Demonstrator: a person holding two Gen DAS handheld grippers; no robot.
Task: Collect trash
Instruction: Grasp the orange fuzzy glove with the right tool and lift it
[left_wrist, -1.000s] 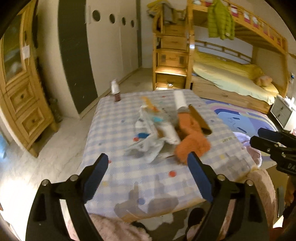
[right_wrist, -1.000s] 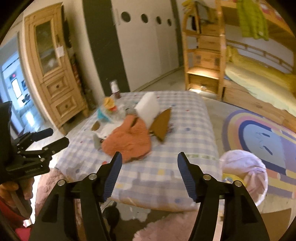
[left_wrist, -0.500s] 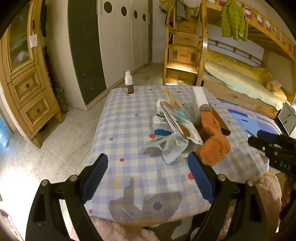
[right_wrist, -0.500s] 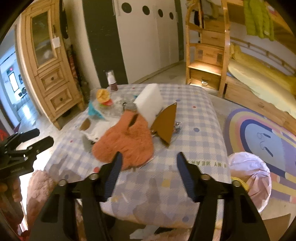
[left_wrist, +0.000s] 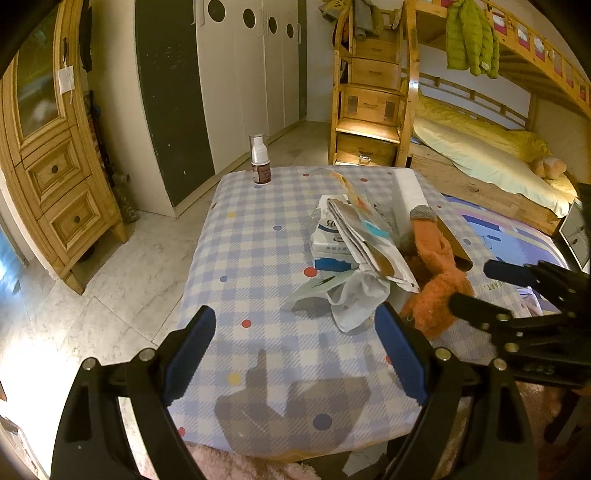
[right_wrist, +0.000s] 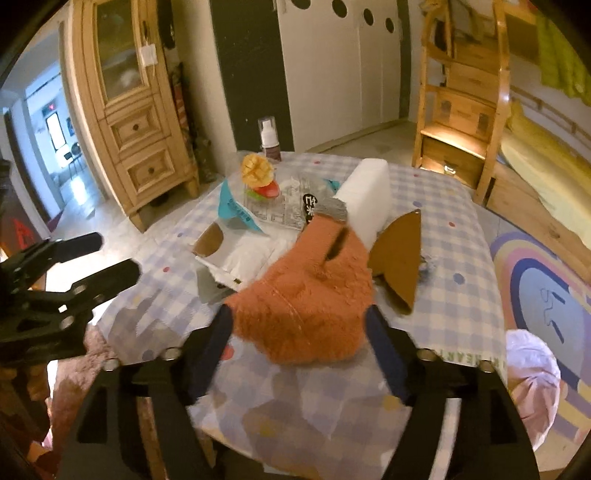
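A pile of trash lies on the checked tablecloth (left_wrist: 258, 258): a folded newspaper (left_wrist: 364, 236), tissue packs (left_wrist: 330, 240), a crumpled white plastic bag (left_wrist: 356, 299), a brown cardboard piece (right_wrist: 400, 258) and a fruit-printed wrapper (right_wrist: 258, 177). An orange fuzzy sock (right_wrist: 314, 295) lies on the pile's near right side. My left gripper (left_wrist: 295, 354) is open and empty over the table's near edge, short of the bag. My right gripper (right_wrist: 299, 350) is open, its jaws either side of the sock's near end. It also shows in the left wrist view (left_wrist: 480, 288).
A small pump bottle (left_wrist: 260, 162) stands at the table's far left corner. A white foam block (right_wrist: 369, 192) lies behind the sock. A white-lined bin (right_wrist: 532, 365) stands on the rug at the table's right. A wooden cabinet (left_wrist: 55, 166) is left, a bunk bed (left_wrist: 480, 147) right.
Both grippers have moved closer to the table and the pile. The right gripper's open jaws now flank the orange sock. Nothing was taken hold of.
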